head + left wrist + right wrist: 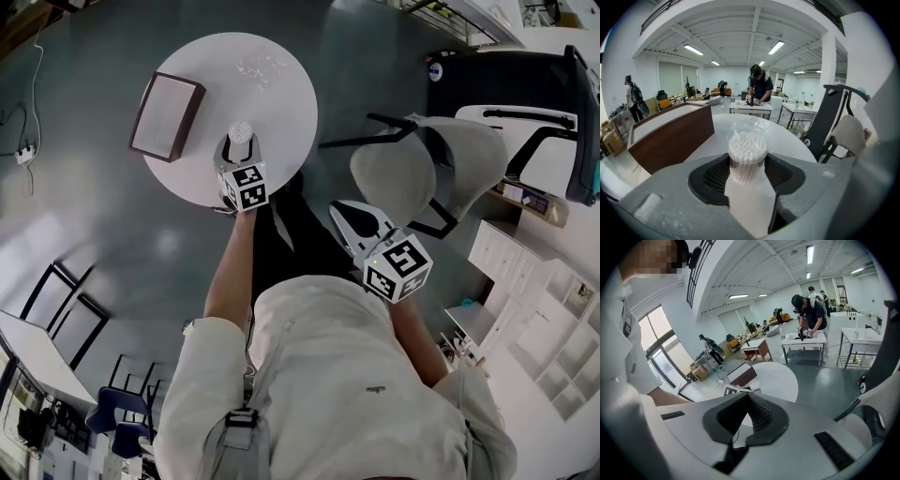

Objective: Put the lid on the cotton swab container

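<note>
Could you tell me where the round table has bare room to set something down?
The table is bare on its right half, from the clear lid to the near rim. A strip lies free between the brown-sided box on the left and the cotton swab container. The near edge is crowded: the left gripper clamps the container there.

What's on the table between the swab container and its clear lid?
Nothing. The head view shows only bare white table between the swab container and the clear lid.
</note>
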A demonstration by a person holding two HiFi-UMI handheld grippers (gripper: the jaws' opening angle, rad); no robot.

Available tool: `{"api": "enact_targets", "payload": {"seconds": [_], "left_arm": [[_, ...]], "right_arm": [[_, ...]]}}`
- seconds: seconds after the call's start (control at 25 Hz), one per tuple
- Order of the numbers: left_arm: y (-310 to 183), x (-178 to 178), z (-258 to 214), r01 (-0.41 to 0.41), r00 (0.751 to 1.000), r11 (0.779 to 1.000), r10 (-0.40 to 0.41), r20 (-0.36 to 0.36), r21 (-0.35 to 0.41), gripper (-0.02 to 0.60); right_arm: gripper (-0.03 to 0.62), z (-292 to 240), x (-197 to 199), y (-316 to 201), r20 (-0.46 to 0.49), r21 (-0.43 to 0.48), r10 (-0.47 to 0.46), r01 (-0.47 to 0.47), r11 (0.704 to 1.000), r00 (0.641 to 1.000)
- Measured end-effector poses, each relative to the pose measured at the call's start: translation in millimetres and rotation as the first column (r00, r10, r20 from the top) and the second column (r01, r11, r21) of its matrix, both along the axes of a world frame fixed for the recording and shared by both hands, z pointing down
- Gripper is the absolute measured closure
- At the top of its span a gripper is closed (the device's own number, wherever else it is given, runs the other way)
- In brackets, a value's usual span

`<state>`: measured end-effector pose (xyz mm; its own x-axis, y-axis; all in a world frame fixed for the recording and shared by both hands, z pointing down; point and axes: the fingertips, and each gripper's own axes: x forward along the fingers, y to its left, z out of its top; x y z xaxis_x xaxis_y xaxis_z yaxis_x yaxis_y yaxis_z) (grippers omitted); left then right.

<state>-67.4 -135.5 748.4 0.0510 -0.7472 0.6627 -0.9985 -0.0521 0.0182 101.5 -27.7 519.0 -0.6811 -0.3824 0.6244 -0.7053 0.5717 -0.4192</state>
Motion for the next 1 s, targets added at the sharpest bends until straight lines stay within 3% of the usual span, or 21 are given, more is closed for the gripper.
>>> {"api": "enact_targets", "payload": {"seconds": [0.28, 0.48, 0.64, 0.8, 1.0], "left_arm": [[33.3, 18.9, -41.9, -0.194, 0.980, 0.981, 0.195, -0.047, 0.033, 0.350], [46.3, 6.5, -93.2, -0.249, 0.966, 0.965, 0.254, -0.051, 0.085, 0.350], [56.4, 13.9, -133.0, -0.297, 0.948, 0.944, 0.309, -0.073, 0.142, 0.350], [63.5, 12.4, -179.3, -0.357, 0.927, 0.913, 0.372, -0.042, 0.196, 0.350], [70.3, 12.1, -227.9, -0.448, 0.888, 0.858, 0.459, 0.017, 0.250, 0.350]], "right_arm": [[0.588, -14.5, -8.5, -9.5, 0.055, -0.002, 0.024, -0.024, 1.000, 0.998], [0.585, -21.9, -39.1, -20.1, 0.143, -0.017, 0.015, -0.013, 1.000, 0.990], [0.493, -19.8, -60.5, -20.7, 0.205, -0.063, -0.010, 0.023, 0.998, 0.979], [0.314, -18.4, -90.4, -19.9, 0.296, -0.163, 0.016, 0.034, 0.986, 0.955], [0.176, -23.5, -126.5, -29.5, 0.444, -0.301, 0.117, 0.025, 0.953, 0.888]]}}
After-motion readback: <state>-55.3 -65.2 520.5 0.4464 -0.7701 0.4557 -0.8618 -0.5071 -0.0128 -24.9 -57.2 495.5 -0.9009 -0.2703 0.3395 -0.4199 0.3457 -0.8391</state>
